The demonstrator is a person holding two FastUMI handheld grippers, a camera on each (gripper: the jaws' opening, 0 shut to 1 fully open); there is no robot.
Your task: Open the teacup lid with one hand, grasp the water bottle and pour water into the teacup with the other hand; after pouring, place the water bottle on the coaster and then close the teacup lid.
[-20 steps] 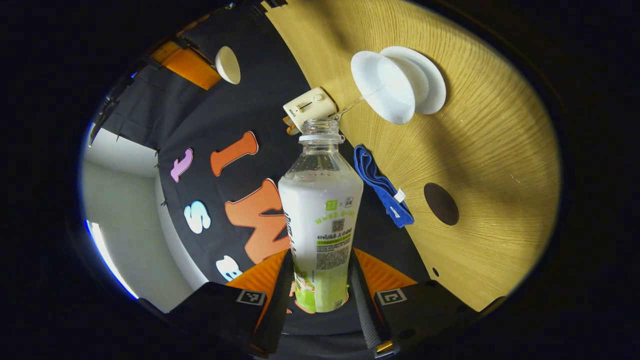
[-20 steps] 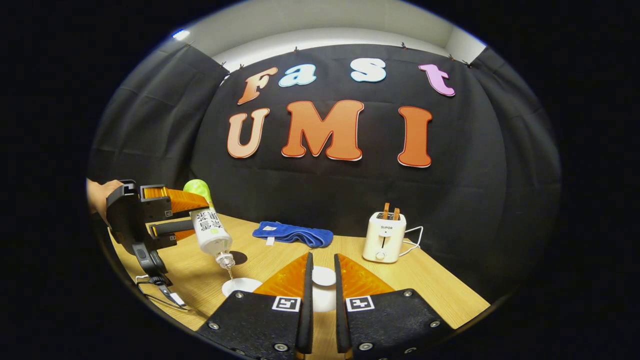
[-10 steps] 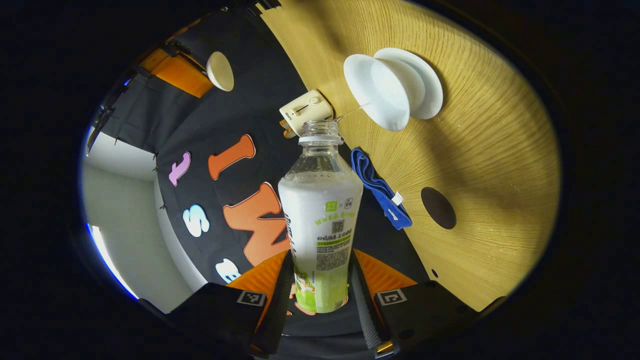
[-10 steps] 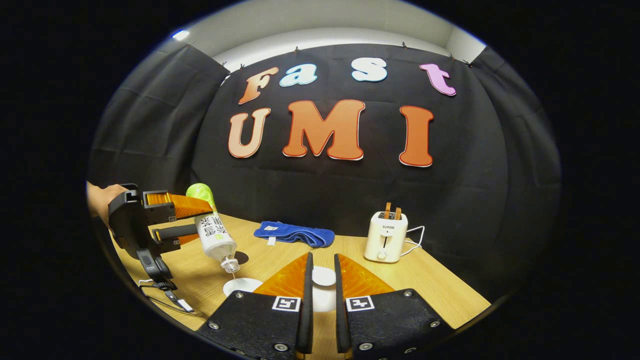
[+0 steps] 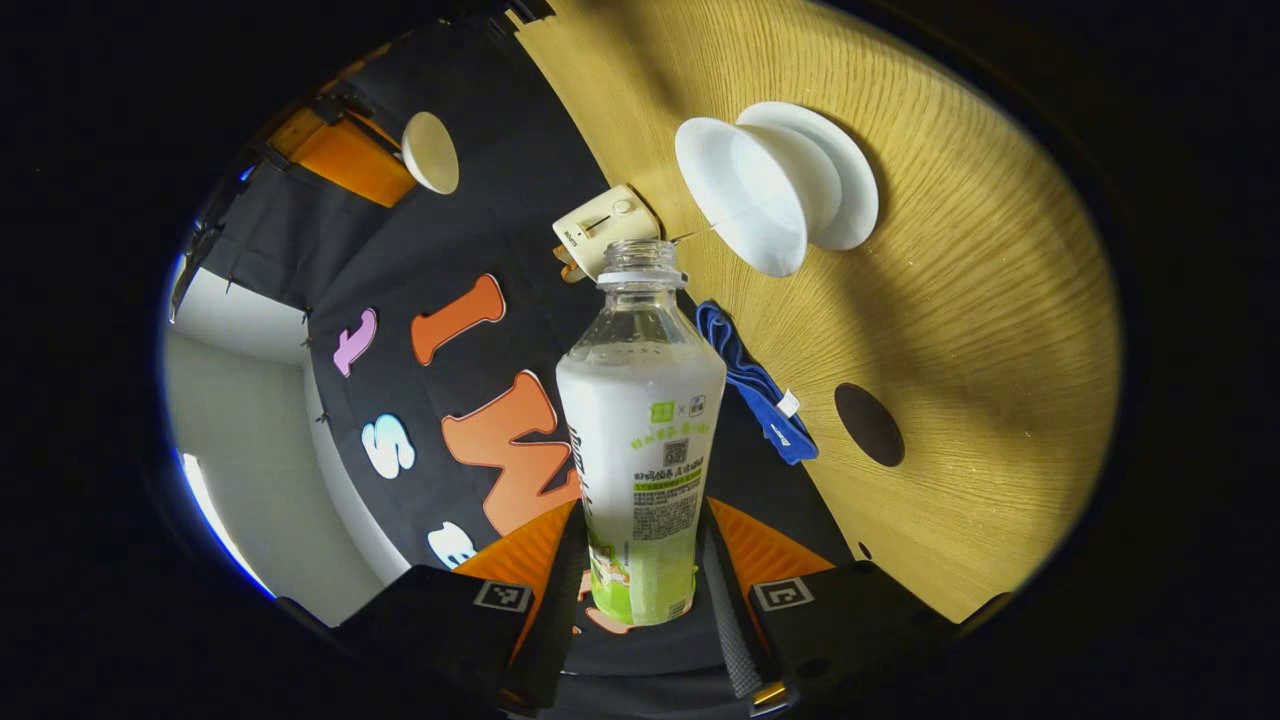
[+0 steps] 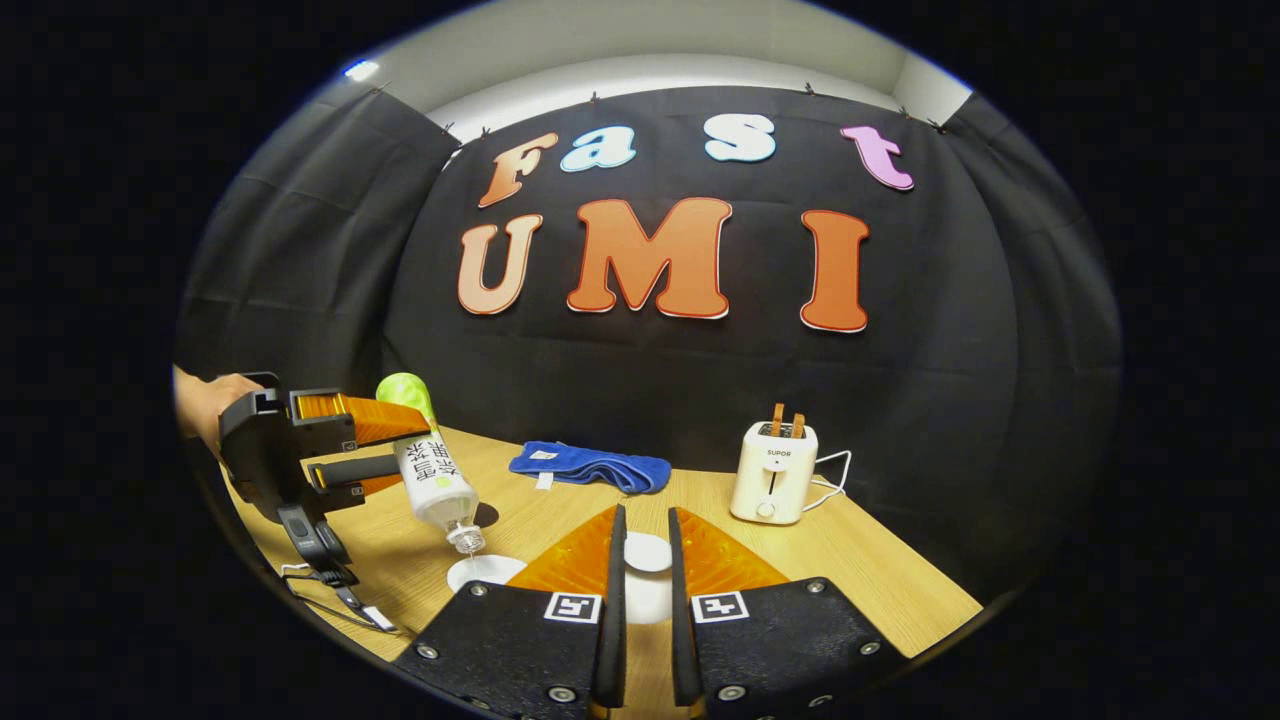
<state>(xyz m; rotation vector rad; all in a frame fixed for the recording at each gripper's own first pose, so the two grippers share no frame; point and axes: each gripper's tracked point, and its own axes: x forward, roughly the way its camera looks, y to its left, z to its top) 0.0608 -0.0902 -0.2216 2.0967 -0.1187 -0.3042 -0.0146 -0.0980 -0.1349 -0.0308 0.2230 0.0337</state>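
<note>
My left gripper (image 5: 642, 515) is shut on the water bottle (image 5: 640, 420), which has no cap and a white-and-green label. In the right gripper view this left gripper (image 6: 410, 442), held by a hand at the far left, tips the bottle (image 6: 437, 485) mouth-down over the white teacup (image 6: 484, 571). A thin thread of water runs from the mouth toward the teacup (image 5: 745, 200) on its saucer (image 5: 850, 180). My right gripper (image 6: 645, 512) is shut on the white lid (image 6: 648, 552), held above the table. The lid (image 5: 430, 152) hangs apart from the cup. The dark round coaster (image 5: 868, 425) lies bare.
A folded blue cloth (image 6: 588, 467) lies at the back of the wooden table (image 6: 860, 560), and a cream toaster (image 6: 771, 471) with a white cord stands to its right. The coaster (image 6: 488, 514) peeks out behind the bottle. A cable trails off the table's front left edge.
The left gripper and the tilted bottle have drifted a little right and lower, closer to the teacup. The right gripper has held still with the lid.
</note>
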